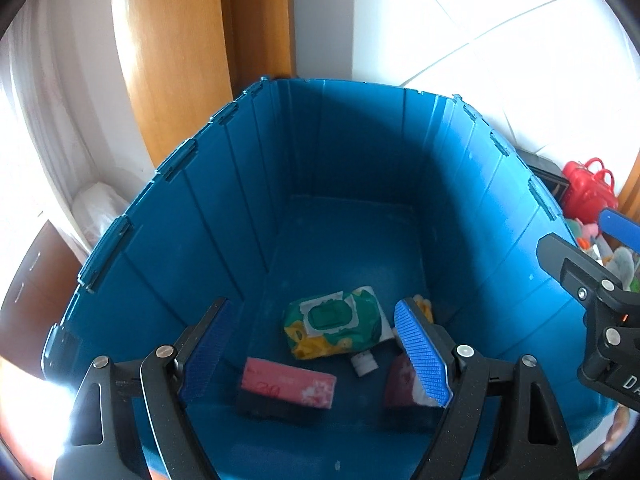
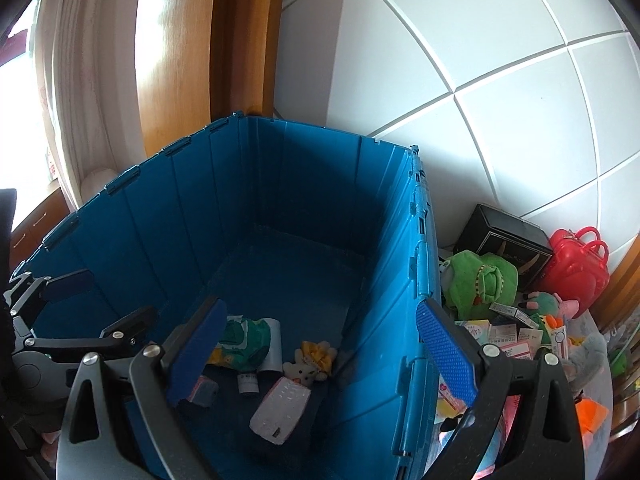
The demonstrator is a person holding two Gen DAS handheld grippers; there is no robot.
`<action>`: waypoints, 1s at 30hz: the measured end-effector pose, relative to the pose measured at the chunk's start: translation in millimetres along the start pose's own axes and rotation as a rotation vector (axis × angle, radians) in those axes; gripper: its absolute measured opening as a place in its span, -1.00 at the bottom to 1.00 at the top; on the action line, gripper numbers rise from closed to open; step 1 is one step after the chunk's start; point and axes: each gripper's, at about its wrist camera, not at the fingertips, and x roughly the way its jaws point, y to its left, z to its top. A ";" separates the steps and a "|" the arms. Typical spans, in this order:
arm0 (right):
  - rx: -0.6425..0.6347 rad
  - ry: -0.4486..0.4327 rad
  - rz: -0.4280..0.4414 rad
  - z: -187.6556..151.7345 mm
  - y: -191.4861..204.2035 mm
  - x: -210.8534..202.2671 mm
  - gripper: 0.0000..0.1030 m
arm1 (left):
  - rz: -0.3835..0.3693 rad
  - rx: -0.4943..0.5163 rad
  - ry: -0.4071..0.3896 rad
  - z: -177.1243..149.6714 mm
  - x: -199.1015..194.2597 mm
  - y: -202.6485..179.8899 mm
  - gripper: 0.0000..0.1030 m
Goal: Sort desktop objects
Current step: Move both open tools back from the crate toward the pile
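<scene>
Both grippers, left gripper (image 1: 318, 354) and right gripper (image 2: 322, 358), are held wide and empty over a blue bin (image 1: 224, 216); a wipes pack (image 1: 334, 322) is seen at 6 o'clock.

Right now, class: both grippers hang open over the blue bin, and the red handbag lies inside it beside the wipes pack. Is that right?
Not quite. The red handbag sits outside the blue bin, to its right, as the right wrist view shows. Both grippers, left and right, are open, and the wipes pack lies inside.
</scene>
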 end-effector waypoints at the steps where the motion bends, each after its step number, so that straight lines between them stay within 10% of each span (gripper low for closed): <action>1: 0.001 0.000 -0.001 -1.1 -0.3 -1.8 0.89 | -0.001 0.003 -0.003 -1.0 -1.6 -1.0 0.61; 30: 0.113 -0.017 -0.091 -97.6 -98.0 -110.7 0.89 | -0.051 0.115 -0.097 -62.5 -91.4 -117.7 0.61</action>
